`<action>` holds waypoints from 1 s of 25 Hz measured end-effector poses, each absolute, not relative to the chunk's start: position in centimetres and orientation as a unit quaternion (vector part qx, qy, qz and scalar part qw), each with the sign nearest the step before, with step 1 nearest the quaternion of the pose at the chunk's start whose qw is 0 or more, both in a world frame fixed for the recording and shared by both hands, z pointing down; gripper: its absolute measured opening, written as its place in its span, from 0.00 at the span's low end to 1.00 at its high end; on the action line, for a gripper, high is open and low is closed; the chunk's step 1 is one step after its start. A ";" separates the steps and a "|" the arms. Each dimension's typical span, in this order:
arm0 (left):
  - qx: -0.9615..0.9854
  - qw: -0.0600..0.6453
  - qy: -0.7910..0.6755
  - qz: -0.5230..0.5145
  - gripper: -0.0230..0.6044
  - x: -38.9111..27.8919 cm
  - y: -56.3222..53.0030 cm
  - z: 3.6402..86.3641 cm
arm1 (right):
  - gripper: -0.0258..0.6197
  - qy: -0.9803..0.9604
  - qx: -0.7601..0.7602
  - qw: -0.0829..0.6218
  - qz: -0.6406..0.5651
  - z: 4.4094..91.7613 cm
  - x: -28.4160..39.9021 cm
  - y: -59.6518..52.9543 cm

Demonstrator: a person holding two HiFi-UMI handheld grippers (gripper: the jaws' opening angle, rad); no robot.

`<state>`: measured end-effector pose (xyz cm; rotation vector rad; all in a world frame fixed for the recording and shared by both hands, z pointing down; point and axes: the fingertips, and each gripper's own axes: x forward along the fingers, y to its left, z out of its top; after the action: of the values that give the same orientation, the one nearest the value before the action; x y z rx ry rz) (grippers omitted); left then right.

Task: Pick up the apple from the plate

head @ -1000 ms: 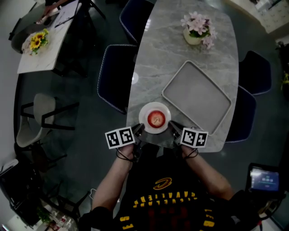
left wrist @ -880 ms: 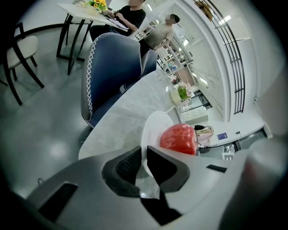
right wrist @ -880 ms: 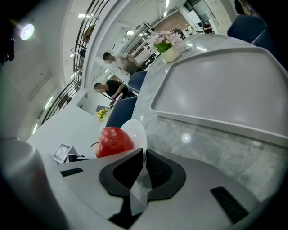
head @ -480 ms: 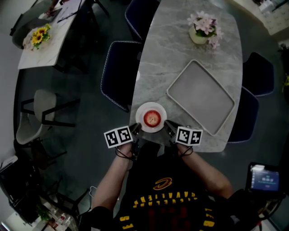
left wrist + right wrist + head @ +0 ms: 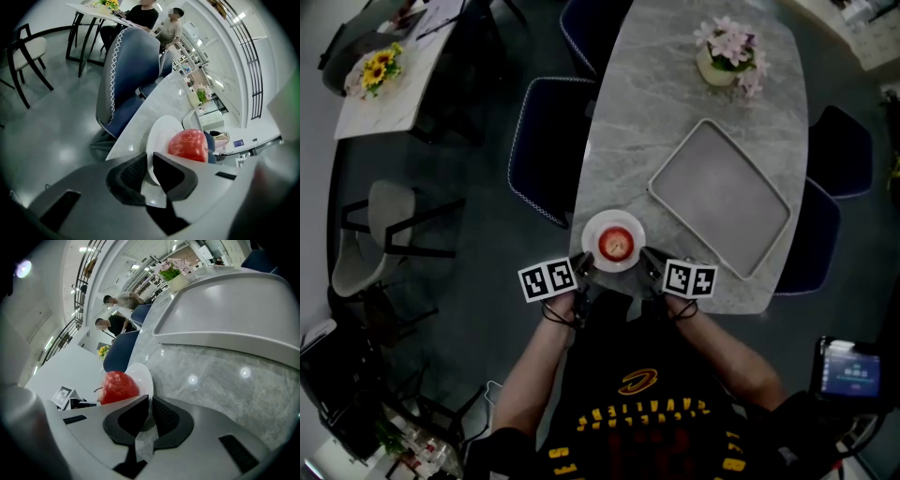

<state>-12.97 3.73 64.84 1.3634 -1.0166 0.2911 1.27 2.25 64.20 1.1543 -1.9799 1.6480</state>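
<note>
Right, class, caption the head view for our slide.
At the table's near edge, left gripper and right gripper clamp opposite rims of a white plate bearing a red apple.

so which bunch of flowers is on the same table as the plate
The pink flowers, at the marble table's far end from the plate; the sunflowers sit on a separate white table.

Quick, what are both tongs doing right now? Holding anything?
Left tongs: closed on the rim of the plate, where the apple sits.
Right tongs: closed on the opposite rim of the plate.
</note>
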 end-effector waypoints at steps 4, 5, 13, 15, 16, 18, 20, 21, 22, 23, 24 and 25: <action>0.598 0.653 -0.447 0.130 0.11 -13.0 3.8 65.1 | 0.09 -0.691 0.403 0.161 0.578 64.3 1.3 2.3; 0.598 0.653 -0.447 0.131 0.11 -13.0 3.8 65.1 | 0.09 -0.691 0.403 0.161 0.578 64.4 1.3 2.3; 0.596 0.653 -0.446 0.139 0.11 -12.9 4.0 65.3 | 0.09 -0.688 0.403 0.163 0.581 64.7 1.3 2.6; 0.595 0.653 -0.446 0.141 0.11 -12.9 4.0 65.4 | 0.09 -0.687 0.403 0.165 0.581 64.8 1.4 2.7; 0.595 0.654 -0.446 0.142 0.11 -12.8 4.0 65.5 | 0.09 -0.687 0.403 0.165 0.581 64.9 1.4 2.7; 0.594 0.655 -0.445 0.143 0.11 -12.8 4.1 65.6 | 0.09 -0.687 0.403 0.166 0.580 65.0 1.4 2.7; 0.594 0.655 -0.444 0.144 0.11 -12.8 4.1 65.6 | 0.09 -0.686 0.404 0.167 0.581 65.1 1.5 2.8; 0.594 0.655 -0.444 0.144 0.11 -12.7 4.1 65.6 | 0.09 -0.686 0.404 0.167 0.582 65.1 1.5 2.8; 0.594 0.655 -0.444 0.144 0.11 -12.7 4.1 65.6 | 0.09 -0.686 0.404 0.167 0.582 65.1 1.5 2.8; 0.594 0.655 -0.444 0.145 0.11 -12.7 4.1 65.6 | 0.09 -0.686 0.404 0.167 0.582 65.1 1.5 2.8; 0.594 0.655 -0.444 0.145 0.11 -12.7 4.1 65.6 | 0.09 -0.686 0.404 0.167 0.582 65.2 1.5 2.8; 0.594 0.655 -0.444 0.145 0.11 -12.7 4.0 65.6 | 0.09 -0.686 0.405 0.167 0.582 65.2 1.5 2.8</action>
<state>-12.72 4.05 65.62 1.3470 -1.0064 0.3285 1.52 2.78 65.16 1.1515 -1.9516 1.6561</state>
